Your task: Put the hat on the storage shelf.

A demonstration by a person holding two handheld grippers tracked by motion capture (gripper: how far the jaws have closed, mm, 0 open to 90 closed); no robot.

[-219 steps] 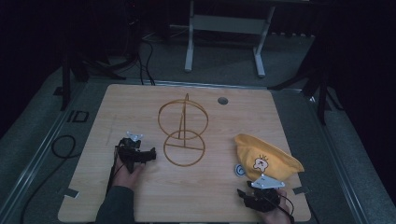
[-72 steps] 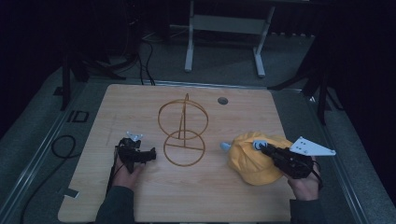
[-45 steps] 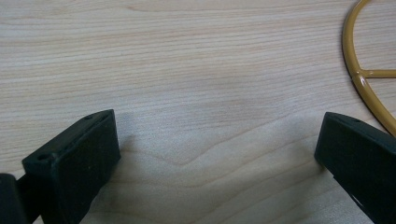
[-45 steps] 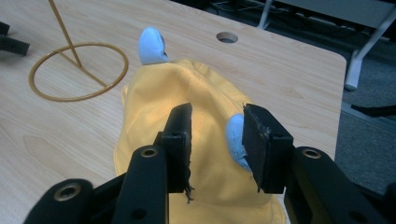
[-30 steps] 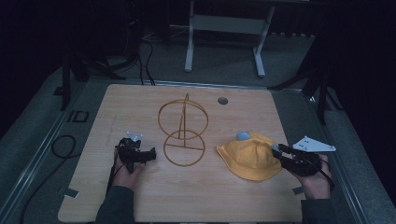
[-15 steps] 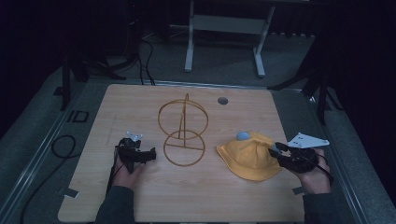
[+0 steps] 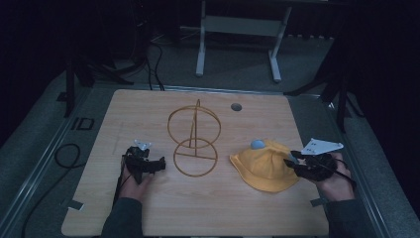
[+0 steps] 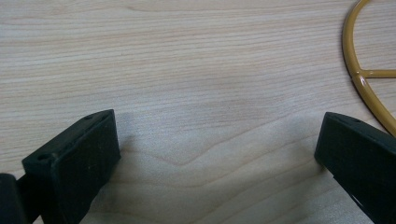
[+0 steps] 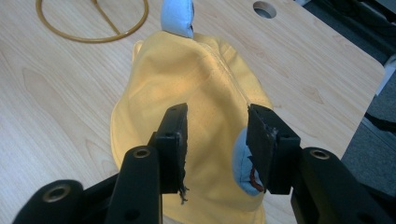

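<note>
A yellow bucket hat point(image 7: 262, 167) lies crown-up on the wooden table point(image 7: 143, 116), right of a gold wire stand point(image 7: 194, 144). One blue ear point(image 7: 257, 144) sticks up at the hat's far edge. My right gripper point(image 7: 292, 163) is at the hat's right side. In the right gripper view its jaws stand apart over the yellow hat point(image 9: 187, 79), so that gripper point(image 9: 217, 135) is open; a second blue ear point(image 9: 242, 163) sits beside one jaw. My left gripper point(image 7: 159, 164) rests on the table left of the stand, and it point(image 8: 217, 154) is wide open on bare wood.
A round cable hole point(image 7: 236, 106) lies near the table's far edge. The stand's base ring point(image 8: 369, 88) curves close to the left gripper. A white desk frame point(image 7: 237, 29) stands on the floor behind. Table edges lie close to the right hand.
The right gripper picked the hat up from the near right corner, turned it over and set it crown-up beside the stand. In the last half second it hardly moved. The left gripper stayed still.
</note>
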